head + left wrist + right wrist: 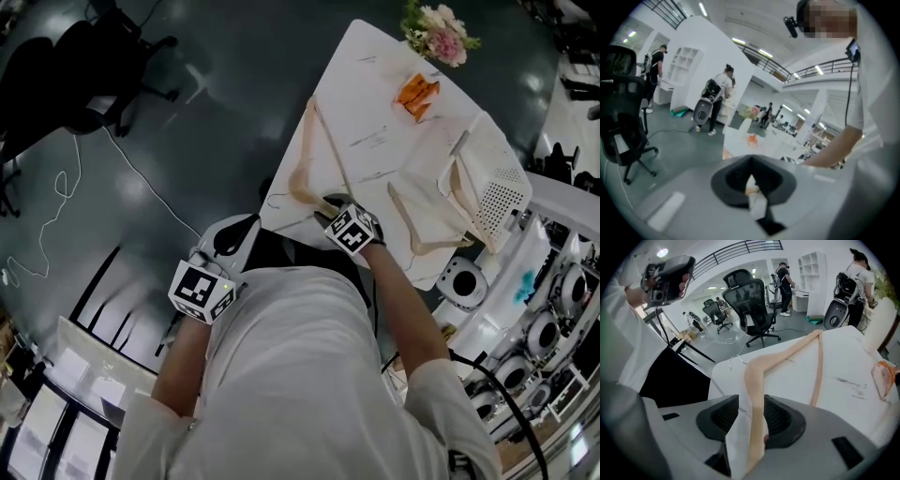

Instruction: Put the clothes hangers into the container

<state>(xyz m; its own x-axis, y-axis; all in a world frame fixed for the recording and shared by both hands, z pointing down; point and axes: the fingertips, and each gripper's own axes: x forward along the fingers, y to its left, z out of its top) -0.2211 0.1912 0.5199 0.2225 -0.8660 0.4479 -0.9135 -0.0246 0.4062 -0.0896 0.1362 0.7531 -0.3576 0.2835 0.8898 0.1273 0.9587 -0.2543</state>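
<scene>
A tan wooden hanger (305, 173) lies at the white table's (375, 103) near left edge. My right gripper (332, 213) is at its near end, open. In the right gripper view one arm of this hanger (787, 352) runs between the jaws of the right gripper (751, 401), with table showing beside the left pad. A second hanger (417, 234) lies at the near right. A white perforated container (506, 197) stands at the table's right edge with a hanger (457, 192) in it. My left gripper (244, 227) (750, 161) hangs off the table's near left, shut and empty.
An orange object (417, 94) and a bunch of flowers (436, 33) sit at the table's far end. White machines (534, 319) crowd the right side. An office chair (84, 66) and a floor cable (56, 197) are at the left. People (717, 101) stand in the distance.
</scene>
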